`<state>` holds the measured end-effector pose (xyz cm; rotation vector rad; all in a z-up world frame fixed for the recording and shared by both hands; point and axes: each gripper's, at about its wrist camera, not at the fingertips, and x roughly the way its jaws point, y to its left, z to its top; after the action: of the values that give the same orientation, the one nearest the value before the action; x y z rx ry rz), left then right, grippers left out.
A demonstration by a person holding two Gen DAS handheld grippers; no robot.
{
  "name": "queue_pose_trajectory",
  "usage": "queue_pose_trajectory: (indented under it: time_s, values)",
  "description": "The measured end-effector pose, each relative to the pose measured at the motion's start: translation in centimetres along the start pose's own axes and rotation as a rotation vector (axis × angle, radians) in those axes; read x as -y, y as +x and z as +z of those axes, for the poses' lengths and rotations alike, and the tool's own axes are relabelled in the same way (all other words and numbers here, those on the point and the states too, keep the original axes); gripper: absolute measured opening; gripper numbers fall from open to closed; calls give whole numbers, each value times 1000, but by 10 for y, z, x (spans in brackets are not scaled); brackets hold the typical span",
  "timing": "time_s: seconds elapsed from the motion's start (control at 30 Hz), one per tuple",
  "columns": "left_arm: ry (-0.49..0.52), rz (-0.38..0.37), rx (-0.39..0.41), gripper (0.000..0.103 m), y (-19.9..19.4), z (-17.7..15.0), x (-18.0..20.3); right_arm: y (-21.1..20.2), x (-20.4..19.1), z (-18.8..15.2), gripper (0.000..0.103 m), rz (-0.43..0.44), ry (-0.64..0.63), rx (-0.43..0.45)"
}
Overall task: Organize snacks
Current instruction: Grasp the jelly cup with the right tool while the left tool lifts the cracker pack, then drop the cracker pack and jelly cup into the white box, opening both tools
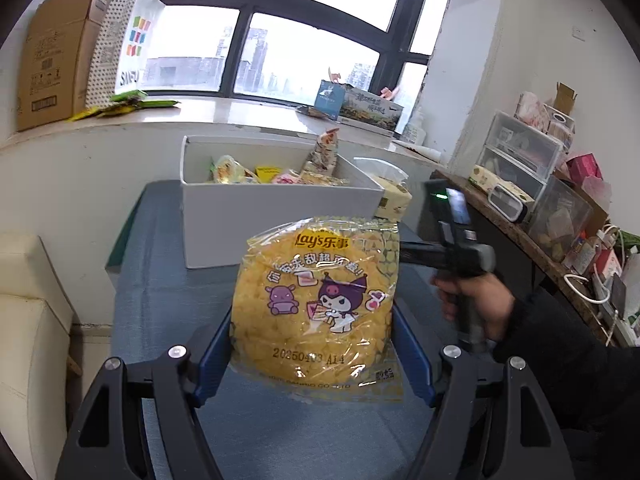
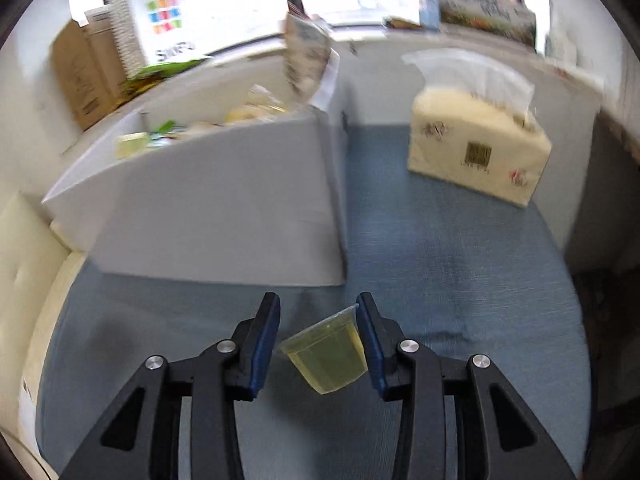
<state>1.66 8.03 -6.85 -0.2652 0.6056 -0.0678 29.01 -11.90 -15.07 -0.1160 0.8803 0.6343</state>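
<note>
While the left gripper [image 1: 312,344] clamps an upright chip bag [image 1: 320,304], the half-closed right gripper [image 2: 318,344] brackets a tilted jelly cup [image 2: 326,354], rim up-left; contact unclear. White box [image 2: 224,216] ahead.

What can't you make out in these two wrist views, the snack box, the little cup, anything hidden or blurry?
- White box contents: left wrist view, the near wall hides all but the top snacks; right wrist view, motion blur smears them.
- Jelly cup: right wrist view, blur leaves it unclear whether both pads press on it.
- Chip bag bottom print: left wrist view, crinkled glare.
- Right gripper's fingertips: left wrist view, hidden behind the chip bag.
</note>
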Motion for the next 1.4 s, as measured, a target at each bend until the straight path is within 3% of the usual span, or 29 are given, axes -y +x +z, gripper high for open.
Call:
queue_pose_trajectory:
  time_s: [0.17, 0.33, 0.57, 0.67, 0.87, 1.0, 1.17, 1.2, 1.23, 1.3, 1.33, 1.4]
  values:
    - [-8, 35, 19, 78, -1, 6, -7, -52, -20, -11, 43, 32, -38, 49]
    - [-11, 48, 50, 78, 1, 25, -11, -111, -43, -17, 43, 103, -102, 155]
    - [28, 52, 141, 78, 13, 83, -9, -156, -68, 15, 43, 157, -156, 267]
    - [47, 69, 158, 78, 31, 113, -11, -158, -74, 37, 43, 124, -153, 287]
    - [22, 102, 94, 78, 97, 162, -30, -126, -69, 88, 43, 182, -116, 271]
    - [-23, 126, 44, 78, 136, 177, -51, -93, -71, 117, 43, 226, -104, 242]
    - [-36, 180, -9, 78, 169, 182, -69, -57, -81, 138, 43, 207, -151, 206]
    - [-39, 189, -17, 79, 173, 182, -72, -53, -82, 140, 43, 204, -150, 200]
    - [-42, 195, -33, 89, 177, 182, -75, -50, -83, 143, 44, 200, -143, 204]
    - [-65, 213, -74, 103, 185, 180, -82, -45, -83, 146, 68, 195, -125, 217]
    - [-74, 222, -89, 103, 188, 178, -86, -42, -83, 148, 98, 186, -119, 205]
    - [-84, 239, -115, 103, 188, 172, -90, -41, -79, 147, 103, 159, -95, 226]
